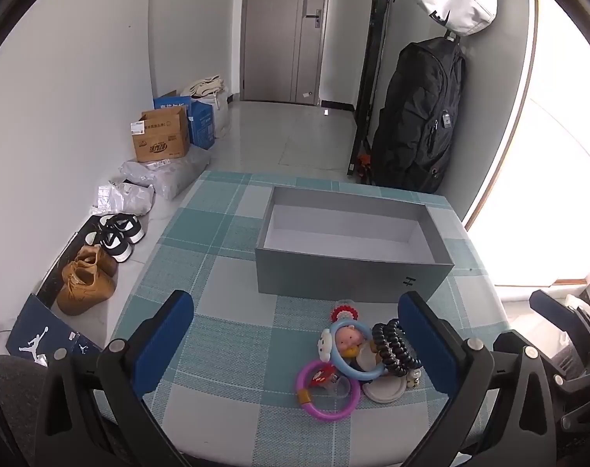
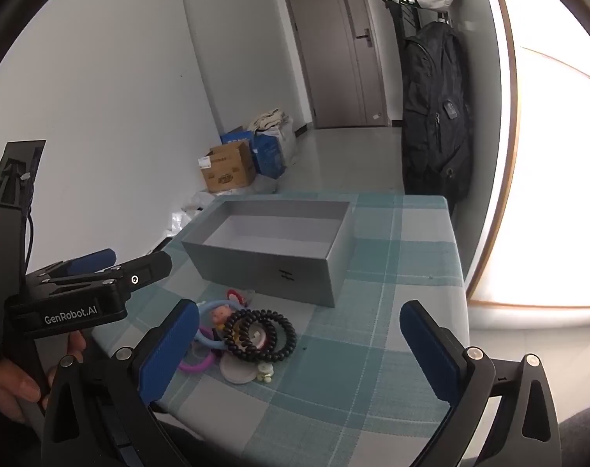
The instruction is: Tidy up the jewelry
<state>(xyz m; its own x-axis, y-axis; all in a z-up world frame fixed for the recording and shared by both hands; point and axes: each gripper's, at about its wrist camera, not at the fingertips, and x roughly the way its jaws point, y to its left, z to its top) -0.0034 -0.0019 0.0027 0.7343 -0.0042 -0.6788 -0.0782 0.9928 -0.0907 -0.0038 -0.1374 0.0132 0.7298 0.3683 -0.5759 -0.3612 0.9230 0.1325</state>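
1. A checked table [image 1: 224, 350] in a bright hallway carries the whole job: an open grey box [image 1: 349, 276] at the far side and a small heap of trinkets near the front edge.
2. The grey box stands upright, mouth up, apparently empty; its long axis runs across the table, side to side in the left wrist view, with one long wall facing the heap.
3. The left gripper [image 1: 295, 342] hangs above the table with jaws released wide, nothing between the pads; the heap lies just inside its right finger.
4. The right gripper [image 2: 298, 350] is likewise spread wide and empty, angled down at the heap.
5. The black coil bracelet [image 2: 259, 334] rests on top of the pile, lying flat, beside a blue ring with a small pig figure [image 1: 349, 340].
6. A pink ring [image 1: 326, 393] and a pale round disc [image 1: 384, 391] sit at the front of the heap.
7. Judgement: sorting has not started; the next move calls for one gripper to descend, close on a single piece, likely the coil, and carry it to the box.
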